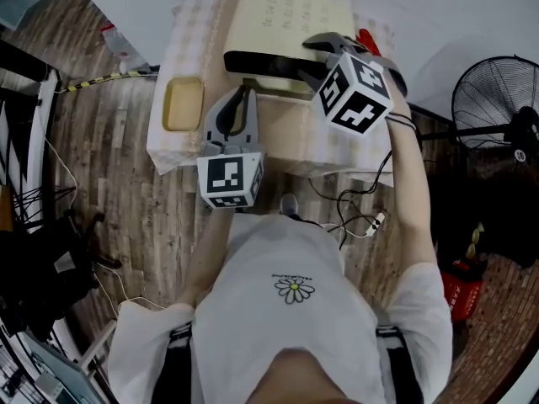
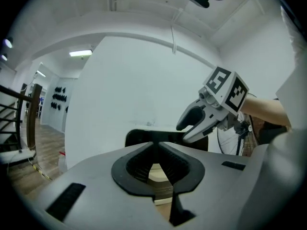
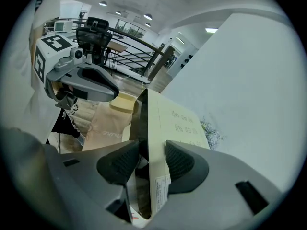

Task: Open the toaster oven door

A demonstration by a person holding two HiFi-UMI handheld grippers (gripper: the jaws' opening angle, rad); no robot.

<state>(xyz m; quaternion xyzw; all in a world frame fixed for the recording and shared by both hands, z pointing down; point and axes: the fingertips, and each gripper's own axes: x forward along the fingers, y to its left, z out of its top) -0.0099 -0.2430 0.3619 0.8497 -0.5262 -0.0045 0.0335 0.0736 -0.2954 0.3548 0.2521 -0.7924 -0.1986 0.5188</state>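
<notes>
The cream toaster oven (image 1: 286,15) stands on a table at the top of the head view, its dark glass door (image 1: 257,61) facing me. My right gripper (image 1: 316,59) reaches over the oven's right front. In the right gripper view its jaws (image 3: 152,159) stand wide apart astride the oven's top front edge (image 3: 156,128), one pad before the dark front, the other over the cream top. Whether the pads press on it does not show. My left gripper (image 1: 244,93) is held level in front of the door, its jaws (image 2: 156,147) shut with nothing between them.
A yellow tray (image 1: 183,103) lies on the checked tablecloth (image 1: 189,32) left of the oven. A standing fan (image 1: 497,99) is at the right. Cables (image 1: 358,213) hang below the table's front edge. A white wall runs behind the oven.
</notes>
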